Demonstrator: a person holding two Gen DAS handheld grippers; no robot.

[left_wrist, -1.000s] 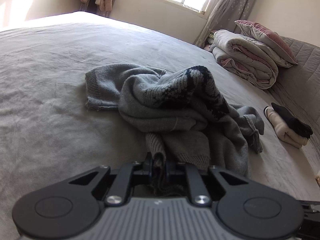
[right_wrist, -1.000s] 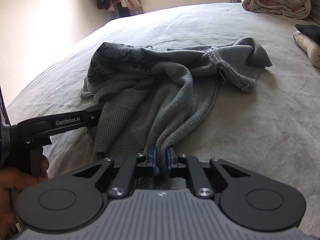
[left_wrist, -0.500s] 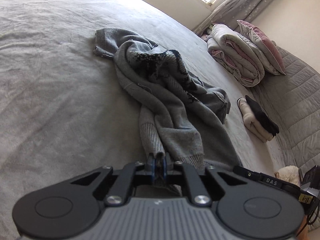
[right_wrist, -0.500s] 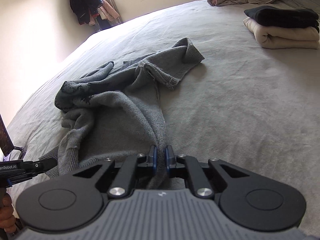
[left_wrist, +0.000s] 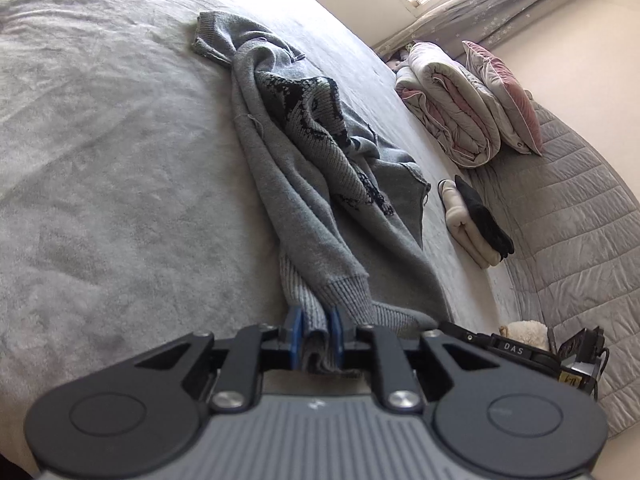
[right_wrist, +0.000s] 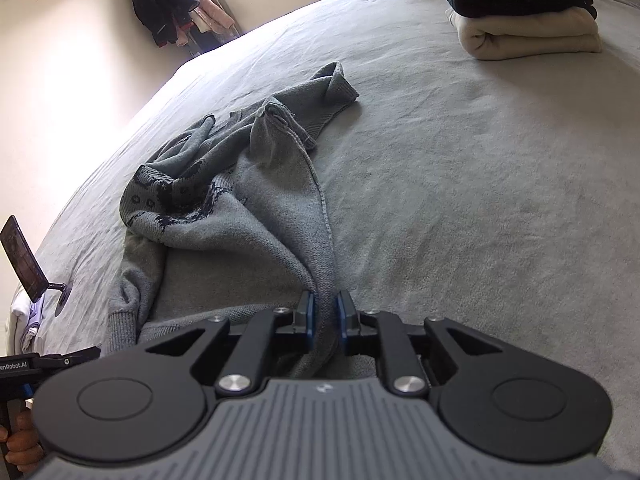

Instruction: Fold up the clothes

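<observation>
A grey knit sweater (left_wrist: 304, 184) with a dark pattern lies stretched and rumpled on the grey bed (left_wrist: 100, 168). My left gripper (left_wrist: 314, 330) is shut on its ribbed hem. My right gripper (right_wrist: 324, 318) is shut on another part of the same hem; the sweater (right_wrist: 240, 216) runs away from it across the bed. The two grippers hold the hem apart, with the body of the sweater trailing on the bed.
A folded cream and black stack (left_wrist: 476, 220) lies near the sweater, also in the right wrist view (right_wrist: 528, 20). Rolled quilts and a pillow (left_wrist: 464, 108) sit by the window. A phone on a stand (right_wrist: 28, 268) is at the bed's edge. Clothes hang in the corner (right_wrist: 168, 4).
Both grippers pulled back toward the bed edge and apart, drawing the bunched sweater out longer and flatter. Both grips stayed shut on the hem.
</observation>
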